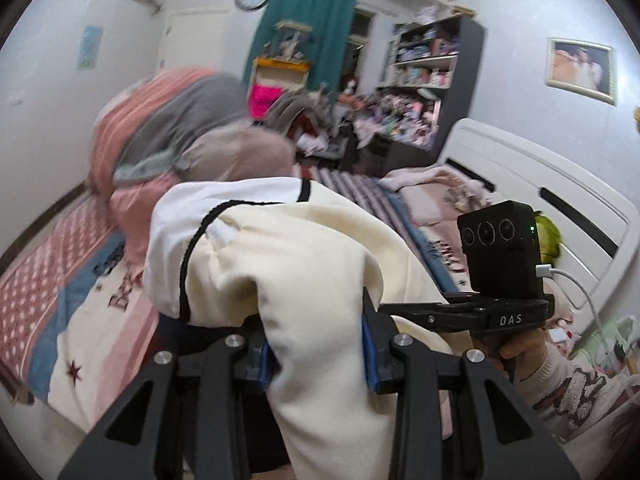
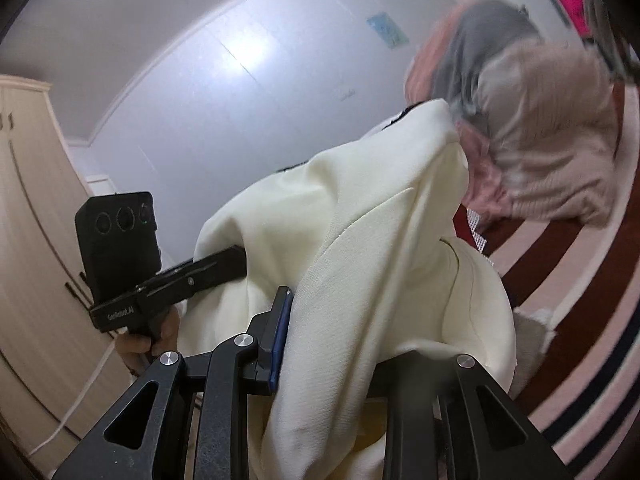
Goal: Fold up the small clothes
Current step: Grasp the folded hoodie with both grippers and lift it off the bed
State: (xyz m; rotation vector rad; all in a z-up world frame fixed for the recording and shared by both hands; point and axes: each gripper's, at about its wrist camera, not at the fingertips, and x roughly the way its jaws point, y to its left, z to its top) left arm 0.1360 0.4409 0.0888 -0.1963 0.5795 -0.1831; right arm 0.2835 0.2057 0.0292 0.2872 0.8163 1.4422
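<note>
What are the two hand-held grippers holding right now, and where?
Both pinch the cream garment: left hand-held gripper and right hand-held gripper each grip bunched fabric.

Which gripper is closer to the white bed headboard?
Right. The right gripper is beside the white headboard; the left gripper, sharing the cream garment, is farther away.

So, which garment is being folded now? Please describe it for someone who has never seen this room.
Look at the bed, in front of the pile of pink and grey clothes. Both grippers hold a cream garment above it. Only this one has thin black piping.
</note>
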